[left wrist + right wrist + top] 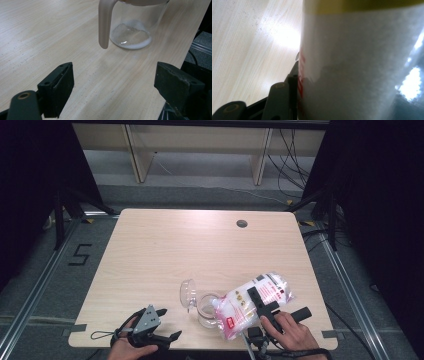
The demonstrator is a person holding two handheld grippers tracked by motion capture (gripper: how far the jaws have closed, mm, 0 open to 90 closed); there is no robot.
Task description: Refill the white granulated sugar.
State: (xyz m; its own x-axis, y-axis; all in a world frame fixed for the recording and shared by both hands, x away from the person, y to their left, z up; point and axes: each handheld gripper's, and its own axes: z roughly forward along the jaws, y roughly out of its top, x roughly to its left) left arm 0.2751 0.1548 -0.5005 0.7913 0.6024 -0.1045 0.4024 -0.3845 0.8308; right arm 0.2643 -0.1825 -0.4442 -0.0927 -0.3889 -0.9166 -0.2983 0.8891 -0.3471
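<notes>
Right now your right tool (pixel 265 307) is clamped about halfway on a white bag (pixel 252 302), tilting its corner over the mouth of a glass jar (pixel 207 310). Your left tool (pixel 150 330) rests released at the near edge of the surface (pixel 165 250), jaws spread wide with nothing between them, facing the jar's handle (pixel 103 25). White powder (pixel 131 37) lies on the jar's bottom.

Wooden table (pixel 165 250) with grommet hole (pixel 242 223); perhaps shelving (pixel 200 150) behind
</notes>
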